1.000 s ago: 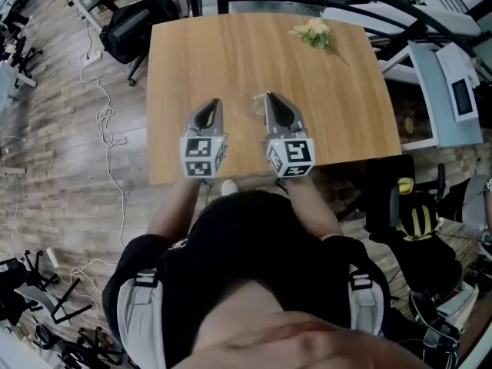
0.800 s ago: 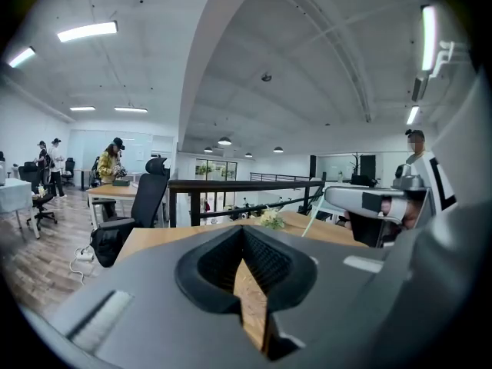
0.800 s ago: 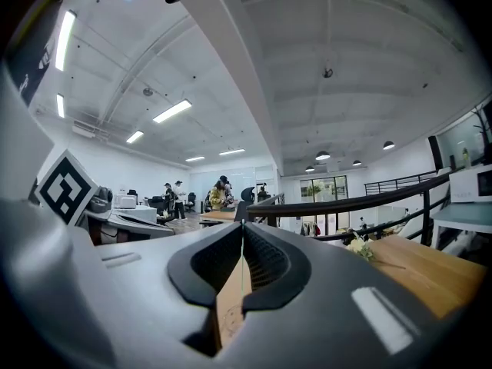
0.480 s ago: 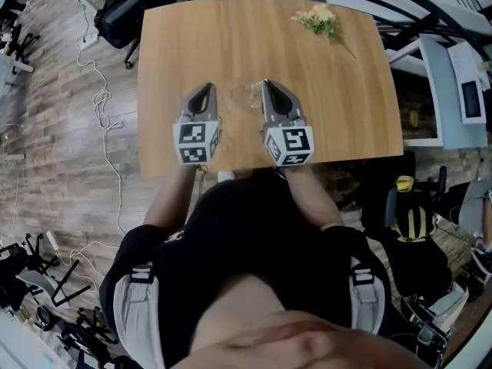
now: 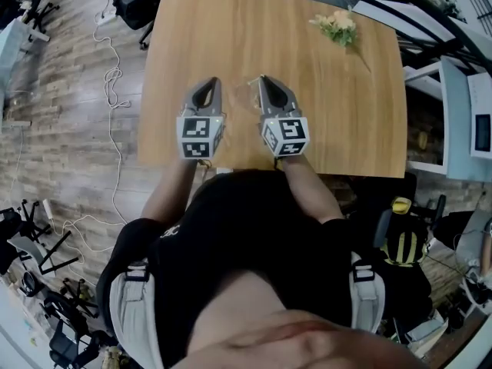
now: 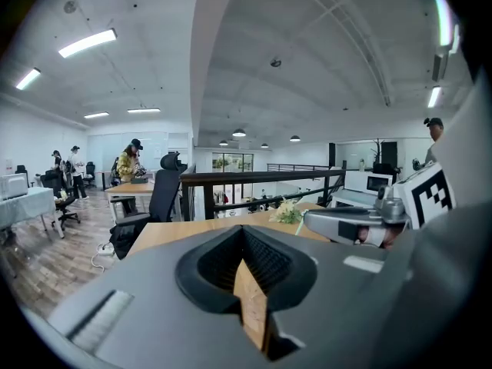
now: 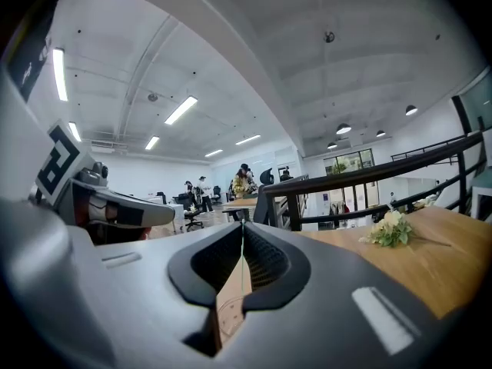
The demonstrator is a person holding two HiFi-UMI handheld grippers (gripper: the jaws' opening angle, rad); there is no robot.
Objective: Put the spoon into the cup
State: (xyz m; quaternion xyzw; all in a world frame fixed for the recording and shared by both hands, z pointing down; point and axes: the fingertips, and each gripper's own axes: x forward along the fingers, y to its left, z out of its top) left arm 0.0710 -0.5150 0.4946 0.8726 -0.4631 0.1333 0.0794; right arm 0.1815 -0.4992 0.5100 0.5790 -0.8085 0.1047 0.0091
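Head view looks down on you holding 2 tools over the near half of a wooden table [image 5: 307, 114]. Your left tool [image 5: 211, 85] and right tool [image 5: 264, 81] lie side by side, close together, both pointing away from you toward the middle of the table. Between their tips, nearer the right tool, a faint clear shape sits on the wood, seemingly the cup [image 5: 244, 94]. It is too pale to show its rim or what is in it. It lies beside the tools, not inside either one. You cannot make out the spoon in any view.

Left gripper view shows your left tool clenched. Its 2 ribbed pads [image 6: 265, 258] meet at the tip, with only a narrow wedge of table wood showing beneath them and nothing gripped. Your right tool shows at the right side of that view. Right gripper view shows the right tool likewise clenched: its pads press together along a thin line with nothing between them, and the left tool sits off at the left side.

A sprig of pale flowers [image 5: 338, 28] lies near the far right corner of the table, well apart from both tools. Beyond the far edge runs a dark railing [image 6: 261, 179], with a black office chair [image 6: 165, 198] beside it. A white cable [image 5: 111, 91] trails over the wood floor [image 5: 69, 129] left of the table. People [image 6: 131, 160] stand at desks in the background of both gripper views.
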